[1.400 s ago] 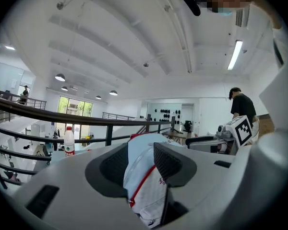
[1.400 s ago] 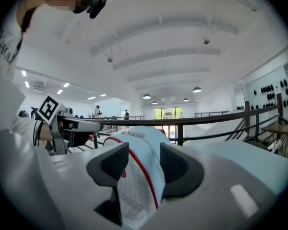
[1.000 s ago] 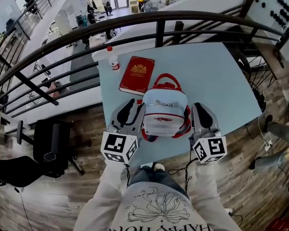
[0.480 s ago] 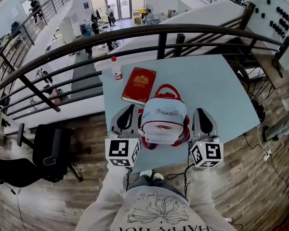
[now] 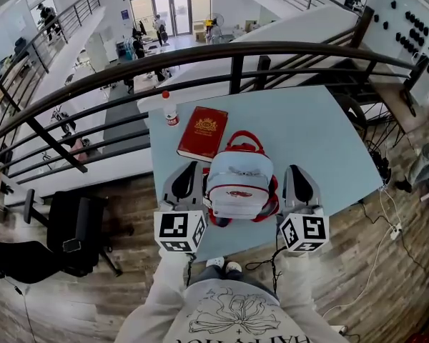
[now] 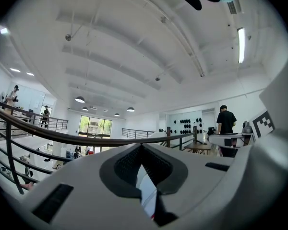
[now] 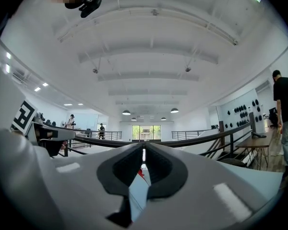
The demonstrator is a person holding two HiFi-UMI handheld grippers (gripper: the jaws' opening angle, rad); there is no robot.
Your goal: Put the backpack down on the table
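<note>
A white backpack point(image 5: 239, 181) with red trim and a red top handle stands near the front edge of the light blue table point(image 5: 307, 120). My left gripper point(image 5: 188, 171) lies level against its left side and my right gripper point(image 5: 297, 171) against its right side. In the left gripper view the jaws point(image 6: 141, 146) meet at the tips, and a dark strip of the pack point(image 6: 158, 210) with a red edge runs up into them. The right gripper view shows the same: closed jaws point(image 7: 144, 146) with a dark strip point(image 7: 122, 212) in the gap.
A red book point(image 5: 203, 131) lies on the table behind the backpack, with a small white bottle point(image 5: 170, 108) with a red cap at the back left corner. A dark railing point(image 5: 236, 48) runs just beyond the table. A black office chair point(image 5: 71, 220) stands on the wooden floor at left.
The left gripper's jaws, wide open a second ago, have closed beside the backpack. The right gripper and the backpack stay about where they were.
</note>
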